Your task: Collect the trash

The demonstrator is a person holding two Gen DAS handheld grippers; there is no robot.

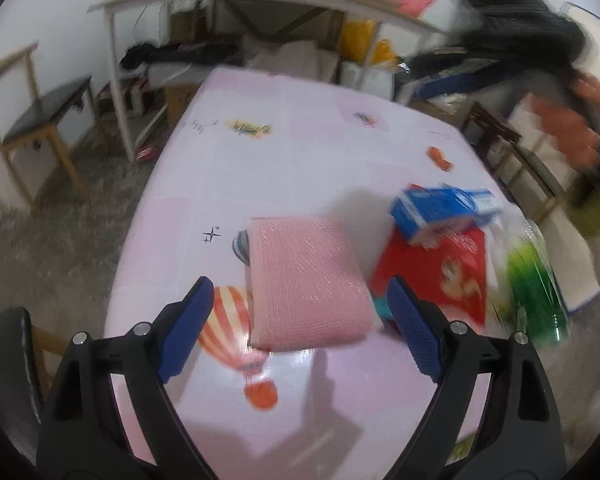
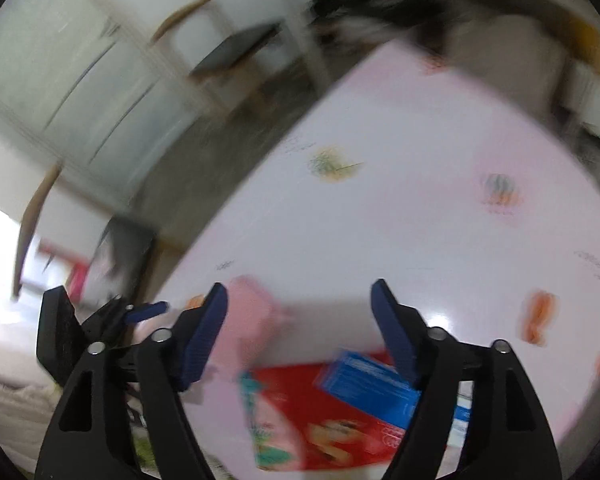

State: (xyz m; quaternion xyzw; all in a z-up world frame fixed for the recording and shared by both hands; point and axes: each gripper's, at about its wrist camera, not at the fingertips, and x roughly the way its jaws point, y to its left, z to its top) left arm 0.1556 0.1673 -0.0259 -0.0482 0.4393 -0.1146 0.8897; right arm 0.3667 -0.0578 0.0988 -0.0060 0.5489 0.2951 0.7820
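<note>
Both pairs of jaws stand wide apart and hold nothing. The left gripper [image 1: 296,320] hangs low over the bench [image 1: 300,152], its blue pads straddling the near end of a pink folded cloth [image 1: 304,280] that lies flat on the balloon-print cover. Just right of the cloth sits a red snack packet [image 1: 452,272] with a blue carton [image 1: 440,212] resting on its far edge, and beyond them a clear bag with green print [image 1: 532,280]. The right gripper [image 2: 300,332] hovers above the same packet and carton, its view badly blurred. This looks like the approach step, before any grasp. Next, one gripper must settle, drop onto a single piece of trash, and close squarely.
</note>
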